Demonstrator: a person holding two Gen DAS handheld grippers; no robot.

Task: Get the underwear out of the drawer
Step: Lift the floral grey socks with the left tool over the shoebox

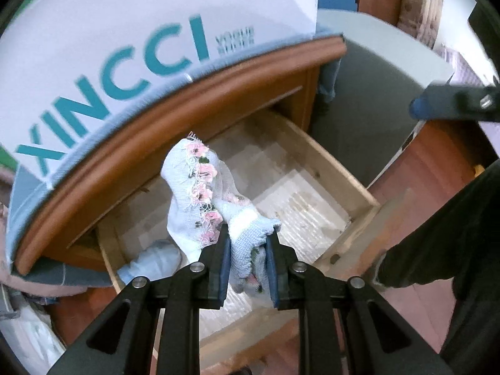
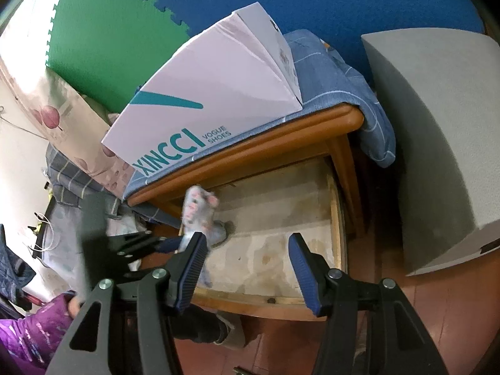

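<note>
1. Left gripper (image 1: 248, 243): clamped on the pale-blue underwear (image 1: 200, 193), fabric bunched between both pads, the floral-lace end standing up beyond the tips.
2. Right gripper (image 2: 247, 265): jaws wide apart, holding nothing, poised above the front part of the drawer (image 2: 336, 218).
3. Underwear location: lifted above the drawer's left side, beside the nightstand top edge (image 1: 175, 100); whether the lower hem is free of the drawer wall cannot be told.
4. Raise straight up until the hanging fabric passes the drawer front, then draw back toward the body.
5. Maintain firm clamp pressure; avoid snagging lace on the wooden rim.
6. Keep clear of the shoe box (image 2: 203, 109) overhead.
</note>
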